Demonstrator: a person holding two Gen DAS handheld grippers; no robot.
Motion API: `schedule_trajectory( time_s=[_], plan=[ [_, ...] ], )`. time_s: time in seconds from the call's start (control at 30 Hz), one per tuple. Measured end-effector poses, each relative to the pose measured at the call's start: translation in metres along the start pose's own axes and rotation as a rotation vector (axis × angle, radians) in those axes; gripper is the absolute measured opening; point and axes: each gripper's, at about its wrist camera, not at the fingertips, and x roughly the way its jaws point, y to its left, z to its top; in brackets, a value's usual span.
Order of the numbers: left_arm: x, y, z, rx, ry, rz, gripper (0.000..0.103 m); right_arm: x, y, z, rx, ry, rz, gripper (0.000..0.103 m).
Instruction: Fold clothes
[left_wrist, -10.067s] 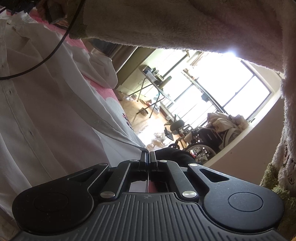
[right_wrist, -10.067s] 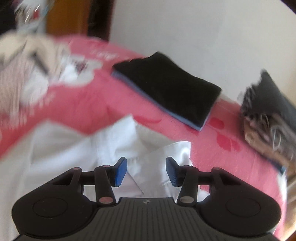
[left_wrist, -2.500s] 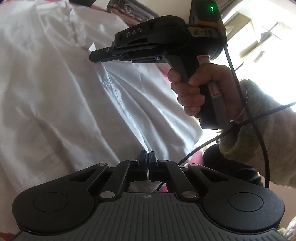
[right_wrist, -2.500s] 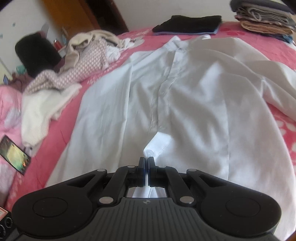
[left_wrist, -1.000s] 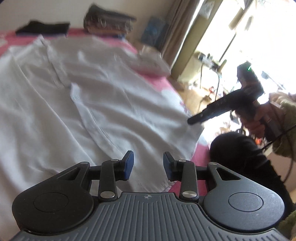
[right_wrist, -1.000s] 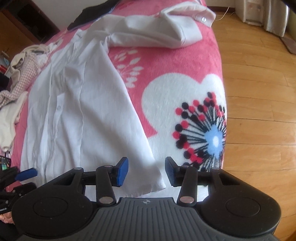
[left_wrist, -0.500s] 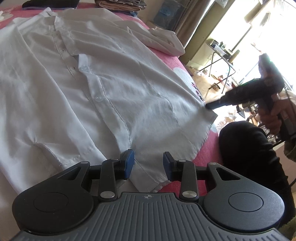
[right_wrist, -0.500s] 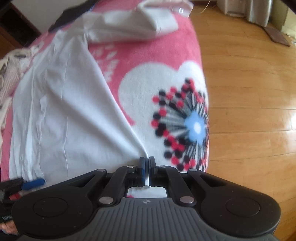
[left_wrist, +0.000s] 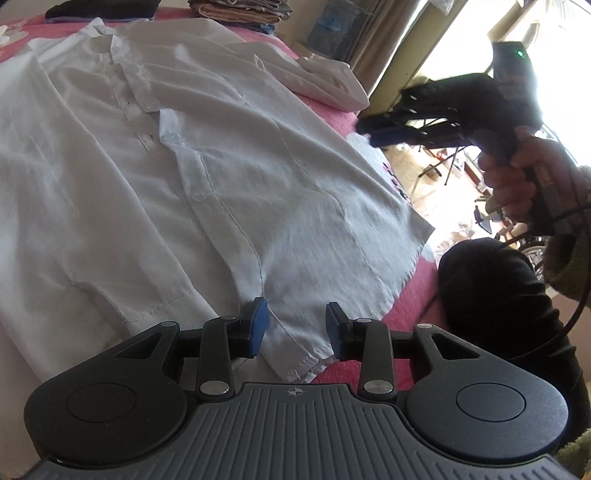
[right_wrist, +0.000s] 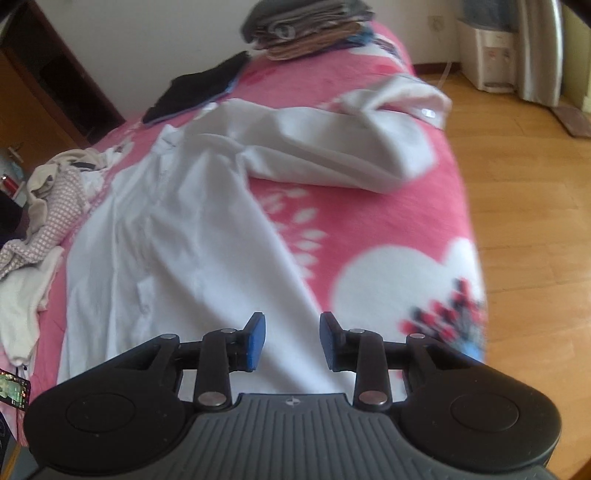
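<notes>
Both grippers, left (left_wrist: 295, 326) and right (right_wrist: 291, 338), unclenched above white button-up shirt (left_wrist: 229, 177); right jaws opening, gripping nothing.

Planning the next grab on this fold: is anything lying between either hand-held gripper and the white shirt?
Nothing visible. The white shirt lies spread on the pink blanket, its hem right under the left hand-held gripper. The right hand-held gripper, jaws opening and empty, hangs over the shirt.

The shirt (right_wrist: 177, 236) lies flat along the bed (right_wrist: 388, 236), collar at the far end, hem near. Its right sleeve (right_wrist: 332, 155) stretches right across the bed. A folded stack (right_wrist: 306, 33) sits at the far end; a clothes heap (right_wrist: 48, 199) lies left of the shirt.
</notes>
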Motion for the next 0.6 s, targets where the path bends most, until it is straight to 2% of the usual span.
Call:
schedule_trajectory(
  time_s=[0.1, 0.27, 0.43, 0.6],
  plan=[
    [-0.013, 0.003, -0.002, 0.008, -0.044, -0.004, 0.035, 0.006, 0.022, 0.002, -0.032, -0.001, 0.043, 0.035],
    [-0.054, 0.021, -0.011, 0.006, -0.165, -0.023, 0.035, 0.001, 0.051, -0.007, -0.089, 0.029, 0.165, 0.035],
    [-0.102, 0.05, -0.023, -0.097, -0.257, 0.027, 0.035, 0.008, 0.077, -0.032, -0.089, 0.13, 0.291, 0.035],
    [-0.108, 0.074, -0.037, -0.263, -0.198, 0.109, 0.035, 0.03, 0.108, -0.061, -0.077, 0.252, 0.383, 0.035]
  ],
)
